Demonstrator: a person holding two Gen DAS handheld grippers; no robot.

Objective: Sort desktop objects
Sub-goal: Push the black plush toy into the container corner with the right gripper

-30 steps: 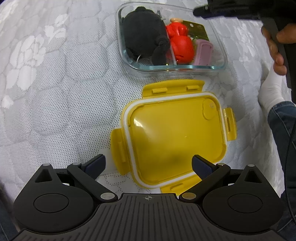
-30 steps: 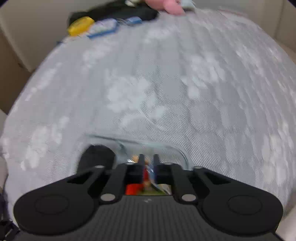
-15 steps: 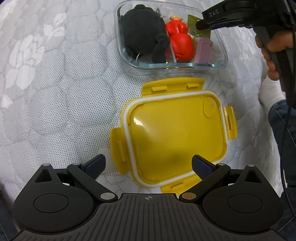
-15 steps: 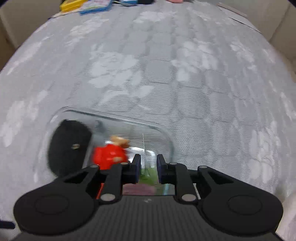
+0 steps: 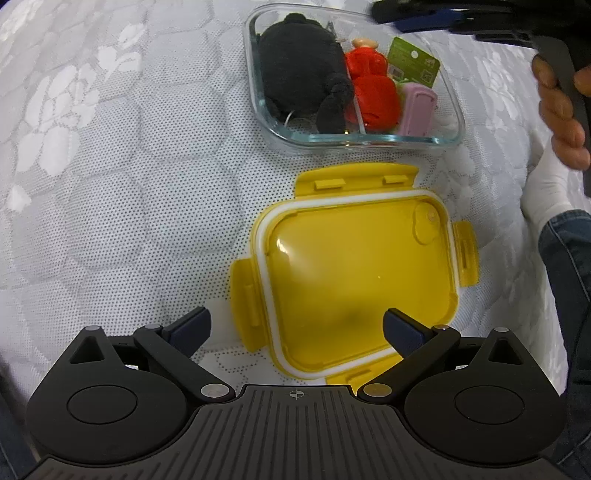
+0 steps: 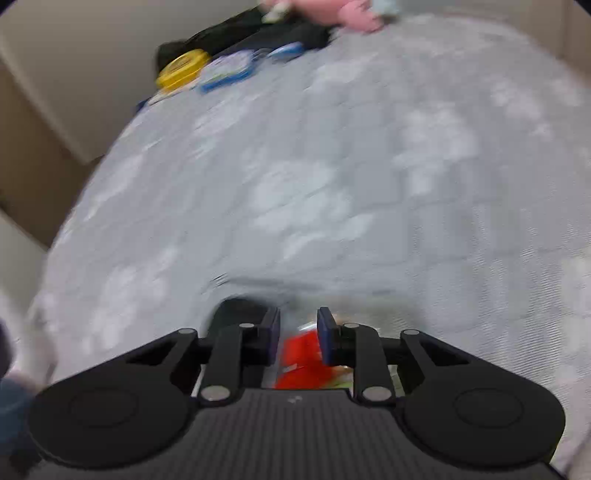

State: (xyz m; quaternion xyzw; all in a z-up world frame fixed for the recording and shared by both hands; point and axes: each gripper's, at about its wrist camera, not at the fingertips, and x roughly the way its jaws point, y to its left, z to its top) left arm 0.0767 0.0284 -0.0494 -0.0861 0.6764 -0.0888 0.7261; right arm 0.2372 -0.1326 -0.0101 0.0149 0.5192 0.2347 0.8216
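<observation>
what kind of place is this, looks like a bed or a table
Most likely a bedroom at home: the work surface is a quilted white mattress with a floral pattern, not a table. A plain wall stands close behind it, and a pink soft toy and other loose items lie at its far edge.

- Left wrist view: bright, even, soft light; sharp across the centre.
- Small white glare spot on the yellow lid [image 5: 354,280], plus a faint dark shadow smudge low on it.
- Glints along the rim of the glass container [image 5: 369,139].
- Strong fisheye bend; quilted bed cover [image 5: 110,184] curves away at the edges, dark corners.
- Right wrist view: heavy motion blur, cover pattern smeared, far clutter soft.
- Right tongs [image 6: 297,332] stay fairly sharp.
</observation>
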